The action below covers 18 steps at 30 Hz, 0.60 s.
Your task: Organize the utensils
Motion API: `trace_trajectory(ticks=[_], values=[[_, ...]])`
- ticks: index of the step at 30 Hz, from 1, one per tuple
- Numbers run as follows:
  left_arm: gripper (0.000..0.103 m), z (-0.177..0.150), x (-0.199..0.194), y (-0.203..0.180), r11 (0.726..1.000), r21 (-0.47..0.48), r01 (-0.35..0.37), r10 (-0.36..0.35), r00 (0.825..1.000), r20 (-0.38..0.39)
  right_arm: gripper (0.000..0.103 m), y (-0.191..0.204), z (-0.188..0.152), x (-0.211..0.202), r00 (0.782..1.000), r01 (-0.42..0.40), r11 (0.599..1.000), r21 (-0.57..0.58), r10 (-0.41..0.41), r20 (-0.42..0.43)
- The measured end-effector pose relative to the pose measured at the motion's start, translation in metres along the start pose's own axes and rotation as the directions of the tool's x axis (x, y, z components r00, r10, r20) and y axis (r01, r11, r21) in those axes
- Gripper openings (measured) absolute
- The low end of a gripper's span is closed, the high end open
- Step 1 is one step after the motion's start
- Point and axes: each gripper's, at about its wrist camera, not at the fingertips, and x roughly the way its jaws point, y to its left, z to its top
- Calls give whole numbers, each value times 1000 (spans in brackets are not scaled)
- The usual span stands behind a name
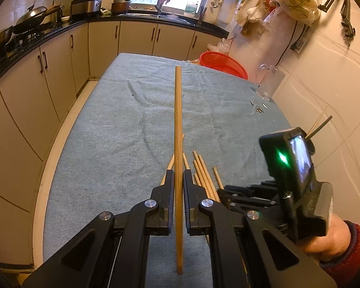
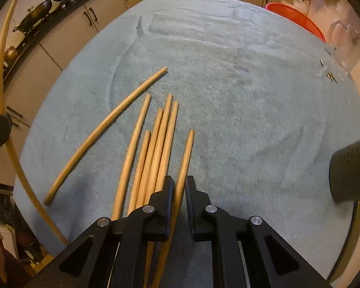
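My left gripper (image 1: 178, 175) is shut on a wooden chopstick (image 1: 178, 124) and holds it above the blue-towelled table (image 1: 122, 129), pointing away from me. This held chopstick also shows at the left edge of the right wrist view (image 2: 1, 55). My right gripper (image 2: 179, 181) is low over a bunch of several wooden chopsticks (image 2: 153, 148) on the towel. Its jaws stand close around the rightmost chopstick (image 2: 186, 158). One more chopstick (image 2: 103, 134) lies apart to the left, slanted. The right gripper's body (image 1: 288, 180) shows at the right of the left wrist view, beside the chopsticks (image 1: 204, 175).
A red plastic basket (image 1: 224, 63) and a clear glass jug (image 1: 268, 84) stand at the table's far right, with small metal bits (image 1: 259, 108) near them. A dark cylindrical holder (image 2: 352, 170) is at the right edge. Kitchen cabinets and a stove with woks (image 1: 28, 21) run along the left.
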Motion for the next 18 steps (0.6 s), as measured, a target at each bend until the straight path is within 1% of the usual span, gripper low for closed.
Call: trace_trajectory(ticks=[1,3,6,7,9,10,13,15,18], values=[[7,1,-1,0,1000,-3,2,-2,1000,2,10,-1,1,0,1000,-5,1000,-3,5,4],[7,3,-4,0,1000,-3,-1,1,1000,11,9,-10,2,-2,998,-53,998,34,52,21],[7,4,-11,-2,1000,3,1,-1,1000,29,7,-19,1,-19,990,-117,991,66,110,93],[7,5,-13,-3,1000,6,0,0,999,34,7,-22,-1,-26,985,-134,988,70,125,120],[7,5,-17,-6,1000,10,-3,3,999,46,7,-25,-5,-47,967,-178,982,63,163,198],[7,5,-20,-7,1000,11,-2,2,999,50,7,-26,-7,-55,960,-182,982,60,164,226],[7,5,-27,-12,1000,14,-2,1,998,61,7,-31,-17,-84,925,-207,978,38,183,334],[7,6,-33,-17,1000,23,-5,3,997,73,7,-36,-26,-104,891,-213,977,26,183,416],[7,6,-42,-25,999,37,-4,1,996,89,7,-36,-43,-127,848,-217,976,16,180,499]])
